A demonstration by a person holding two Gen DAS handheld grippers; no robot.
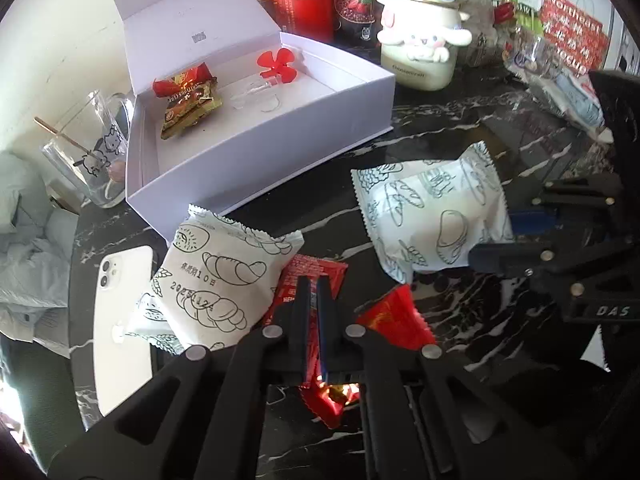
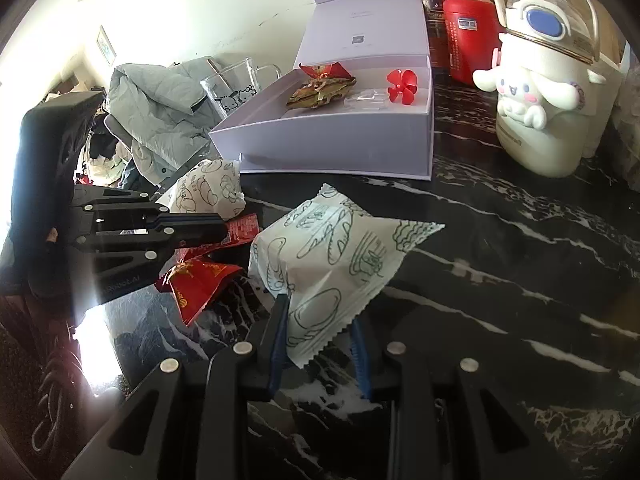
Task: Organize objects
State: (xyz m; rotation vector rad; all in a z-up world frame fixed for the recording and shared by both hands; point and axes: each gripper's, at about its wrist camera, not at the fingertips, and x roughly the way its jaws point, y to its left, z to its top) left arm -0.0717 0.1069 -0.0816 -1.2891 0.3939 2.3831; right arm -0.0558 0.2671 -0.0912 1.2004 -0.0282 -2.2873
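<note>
The right gripper (image 2: 320, 320) jaws grasp a light, soft, crinkly bread packet (image 2: 328, 256) mid-worktop by its sealed edge, best held there, while the left gripper (image 1: 314, 296) jaws pinch a red wrapper (image 1: 316, 276).

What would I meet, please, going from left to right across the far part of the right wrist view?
Grey jacket → glass mug → white box → red canister → white character bottle.
</note>
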